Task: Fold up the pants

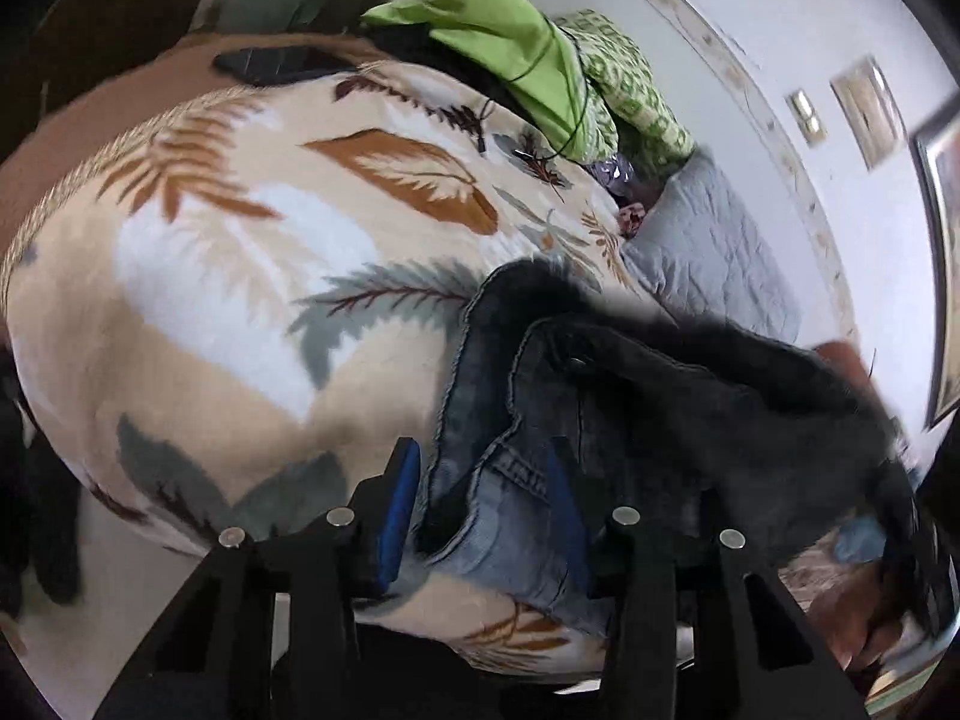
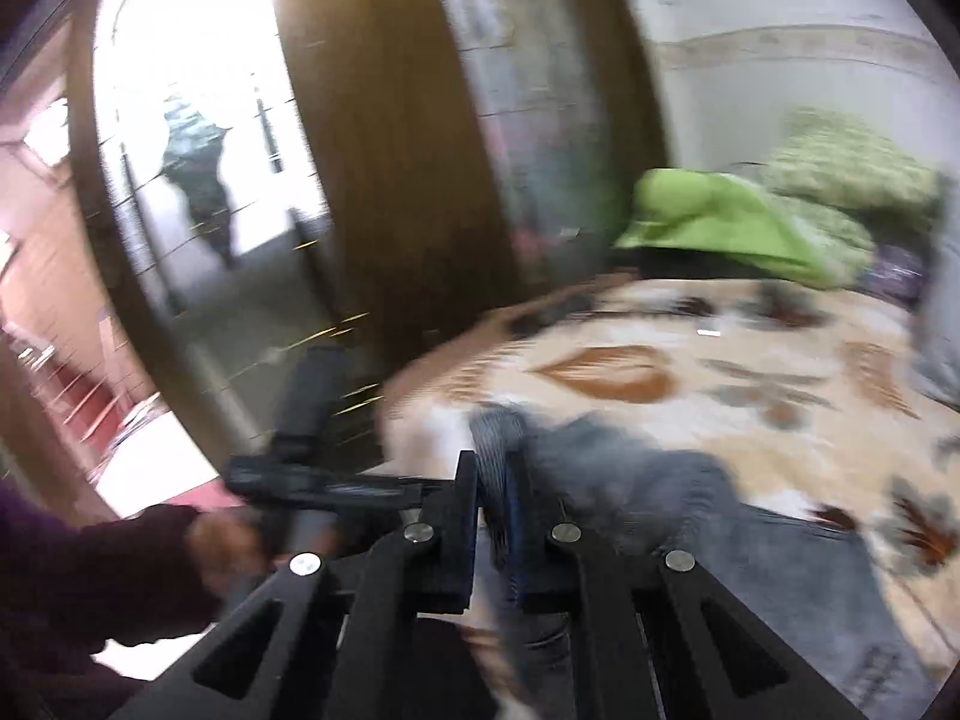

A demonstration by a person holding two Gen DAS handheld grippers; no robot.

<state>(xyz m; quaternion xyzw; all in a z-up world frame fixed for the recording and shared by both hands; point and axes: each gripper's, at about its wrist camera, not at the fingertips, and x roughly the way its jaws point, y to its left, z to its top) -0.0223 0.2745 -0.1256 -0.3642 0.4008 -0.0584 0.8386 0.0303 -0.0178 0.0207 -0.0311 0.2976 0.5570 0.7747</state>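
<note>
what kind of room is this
Most likely a bedroom in a home. A bed with a leaf-print blanket fills the view, a grey quilted pillow lies by the wall, and loose green clothes are piled at the far end. Jeans lie on the blanket.

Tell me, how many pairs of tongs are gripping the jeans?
2. The left tongs hold a bunched fold of the jeans; the right tongs pinch another edge. Motion blur may hide details.

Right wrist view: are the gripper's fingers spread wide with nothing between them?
No, the right gripper has its fingers pressed close together on a fold of the jeans above the leaf-print blanket.
</note>
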